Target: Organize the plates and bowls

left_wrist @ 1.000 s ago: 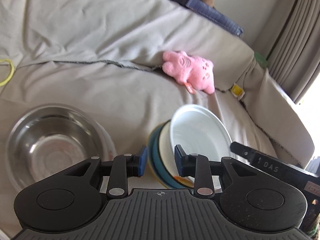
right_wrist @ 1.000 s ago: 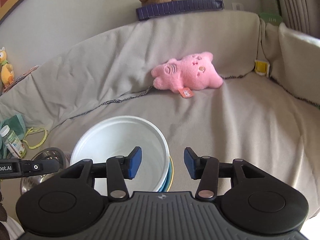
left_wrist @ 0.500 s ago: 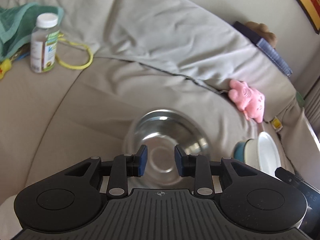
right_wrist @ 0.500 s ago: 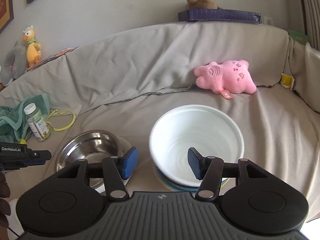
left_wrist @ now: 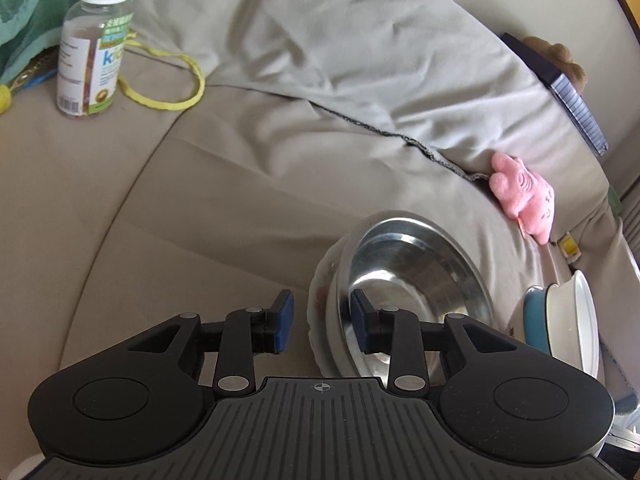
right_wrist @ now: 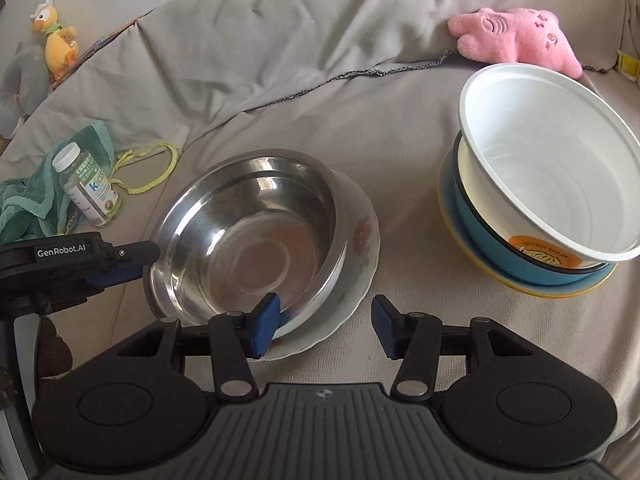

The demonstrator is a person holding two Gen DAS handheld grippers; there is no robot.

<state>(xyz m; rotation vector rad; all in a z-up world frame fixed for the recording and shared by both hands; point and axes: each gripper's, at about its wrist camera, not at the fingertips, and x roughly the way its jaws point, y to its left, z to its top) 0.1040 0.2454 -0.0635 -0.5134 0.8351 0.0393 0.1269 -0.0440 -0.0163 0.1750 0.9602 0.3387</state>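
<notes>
Home living room: covered sofa (right_wrist: 280,60), plush toys (right_wrist: 516,36) (kids' vitamins (left_wrist: 94,40) too).

Shiny steel bowl (right_wrist: 248,236), glossy floral china plate (right_wrist: 362,240), matt white plastic bowl (right_wrist: 560,176), creased cloth sofa cover (right_wrist: 280,60)
</notes>
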